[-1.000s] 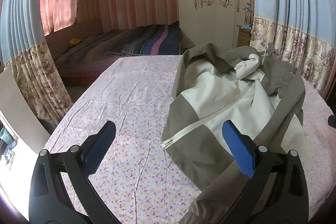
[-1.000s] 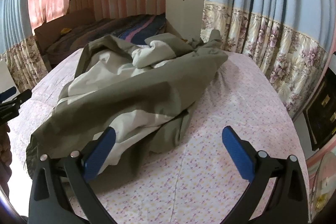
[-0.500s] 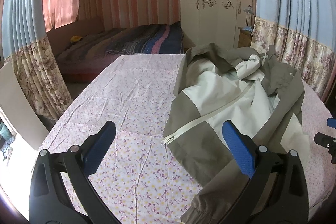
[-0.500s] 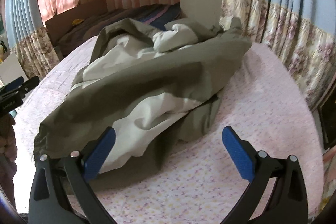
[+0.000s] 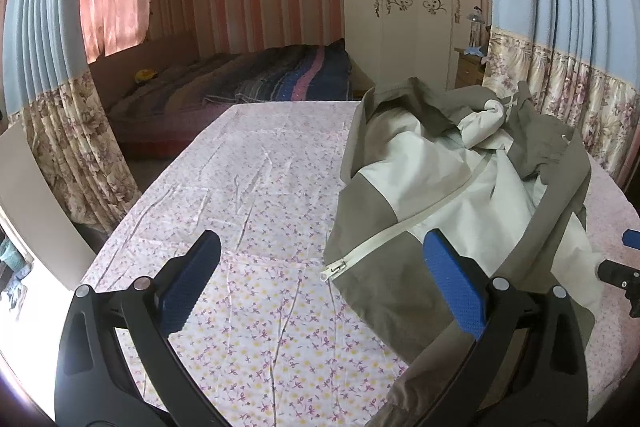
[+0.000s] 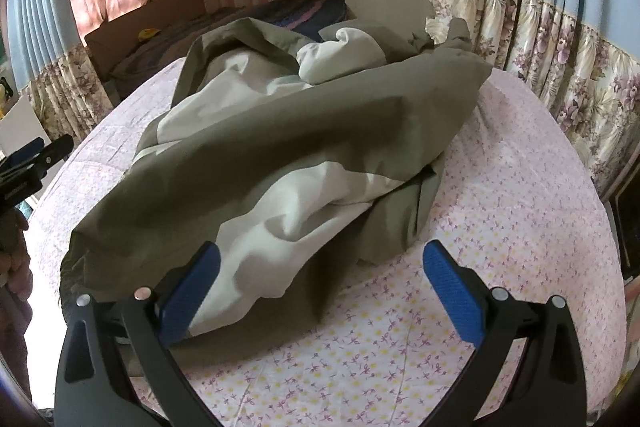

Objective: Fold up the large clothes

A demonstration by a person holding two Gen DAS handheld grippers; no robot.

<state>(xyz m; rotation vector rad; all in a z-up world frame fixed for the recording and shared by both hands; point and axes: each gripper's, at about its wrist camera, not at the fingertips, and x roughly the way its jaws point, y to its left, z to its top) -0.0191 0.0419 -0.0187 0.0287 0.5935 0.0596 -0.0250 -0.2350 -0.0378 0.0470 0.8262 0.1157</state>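
A large olive and cream jacket (image 5: 452, 183) lies crumpled on a table covered with a pink flowered cloth (image 5: 260, 211). Its white zipper end (image 5: 334, 269) points toward me. My left gripper (image 5: 320, 275) is open and empty, above the cloth at the jacket's near left hem. In the right wrist view the jacket (image 6: 288, 147) fills the middle. My right gripper (image 6: 320, 279) is open and empty, low over the jacket's near edge, its left finger (image 6: 192, 291) close to the cream fabric.
A bed (image 5: 248, 83) with a striped blanket stands behind the table. A white wardrobe (image 5: 404, 7) is at the back. Flowered curtains (image 6: 560, 39) hang close along the right side. The left gripper shows at the left edge of the right wrist view (image 6: 28, 163).
The right gripper has moved forward and lower toward the jacket, which now looks larger. The left gripper shifted slightly; the right gripper's tip has come into its view at right.
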